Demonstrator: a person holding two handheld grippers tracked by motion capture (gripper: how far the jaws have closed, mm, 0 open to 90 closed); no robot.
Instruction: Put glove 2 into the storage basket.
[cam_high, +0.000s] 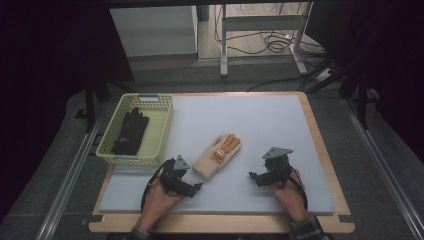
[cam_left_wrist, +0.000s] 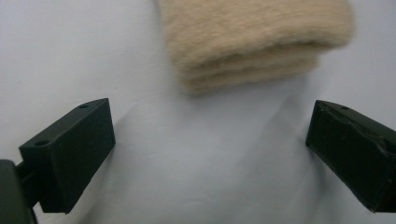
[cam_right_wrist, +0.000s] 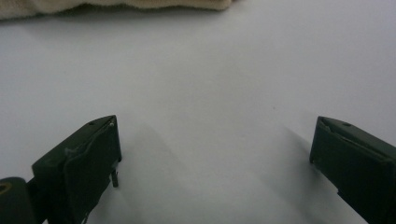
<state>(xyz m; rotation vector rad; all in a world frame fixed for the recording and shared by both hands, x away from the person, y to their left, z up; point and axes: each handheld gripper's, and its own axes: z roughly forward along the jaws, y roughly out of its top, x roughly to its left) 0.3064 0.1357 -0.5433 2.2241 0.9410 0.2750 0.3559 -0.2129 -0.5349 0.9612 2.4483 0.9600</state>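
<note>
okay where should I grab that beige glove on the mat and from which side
Probably the cuff end of the beige glove. It lies flat, cuff toward the left gripper, whose open fingers already face that thick folded edge. Come in low along the mat from the person's side.

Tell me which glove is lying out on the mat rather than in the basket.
The beige glove with orange fingertips, flat on the white mat between the two claws. The black glove lies inside the yellow-green basket at the left.
</note>
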